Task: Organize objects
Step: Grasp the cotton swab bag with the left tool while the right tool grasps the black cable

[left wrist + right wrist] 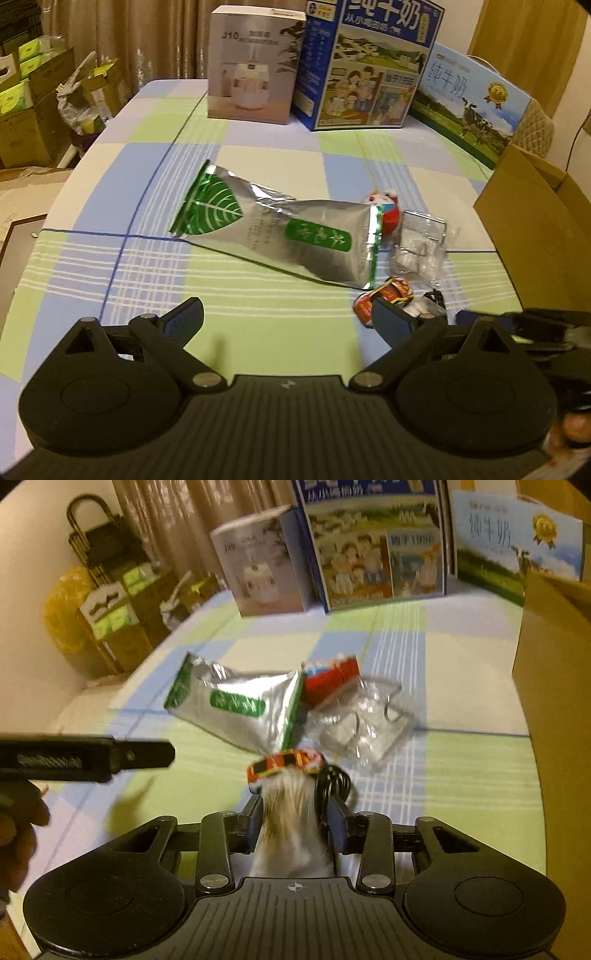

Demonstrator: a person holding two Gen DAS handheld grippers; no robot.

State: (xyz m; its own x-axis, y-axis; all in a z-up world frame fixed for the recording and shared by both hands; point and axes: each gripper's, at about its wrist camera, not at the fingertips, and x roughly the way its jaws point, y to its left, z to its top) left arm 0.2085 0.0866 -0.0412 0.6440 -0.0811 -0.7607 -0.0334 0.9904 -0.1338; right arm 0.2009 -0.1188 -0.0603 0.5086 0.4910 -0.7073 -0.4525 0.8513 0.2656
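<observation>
Left gripper [288,321]: jaws spread wide, nothing held, poised low over the checked cloth of the bench [110,206]. Ahead of these jaws and slightly to their left, a silver pouch with green leaf print [273,232] is laid flat. Beyond the pouch's right end a small red and white figure [386,208] is seen, touching it. Further right, ahead of the right-hand jaw, a clear plastic packet [421,243] is spread; just at that jaw's tip lies a small red and orange wrapped item [388,295].

Right gripper [295,823]: jaws drawn in and clamped on a pale, blurred object [291,823], white with brownish streaks; its kind cannot be told. A black cord [332,779] is bunched against the right-hand jaw; whether it is also pinched cannot be told. The wrapped item sits just ahead of the jaw tips. Well to the right of the jaws an open cardboard box [554,701] stands.

Step judged in hand: one item is gripped for clearing, with the cluster not yet sorted. The next move is judged to call for a lift clear of the wrapped item and cord, then carriage rightward over the box wall.
</observation>
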